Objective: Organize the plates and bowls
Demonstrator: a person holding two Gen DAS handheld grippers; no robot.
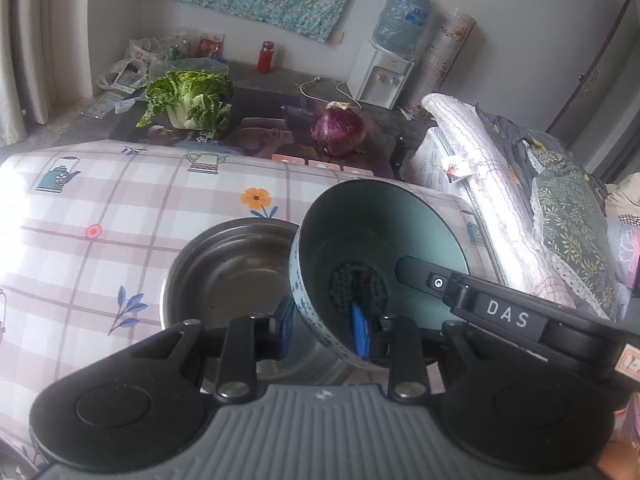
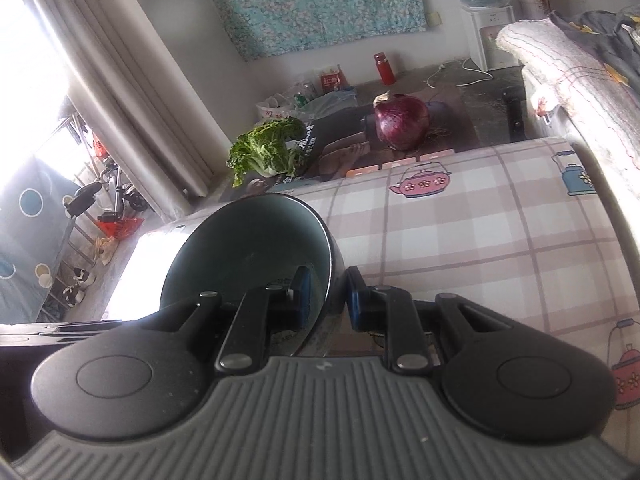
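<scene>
1. Left tongs [image 1: 322,322] clamped on wall of tilted teal bowl [image 1: 380,240], one blue pad inside, one outside.
2. Right tongs [image 2: 328,298] clamped on the same bowl's opposite rim.
3. Steel bowl [image 1: 224,272] sits just beside it on the checked table [image 1: 120,208].
4. Cabbage [image 1: 188,98], red onion [image 1: 338,128] lie beyond.

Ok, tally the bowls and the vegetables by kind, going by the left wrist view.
steel bowl: 1
ceramic bowl: 1
leafy cabbage: 1
red onion: 1
Total: 4
</scene>
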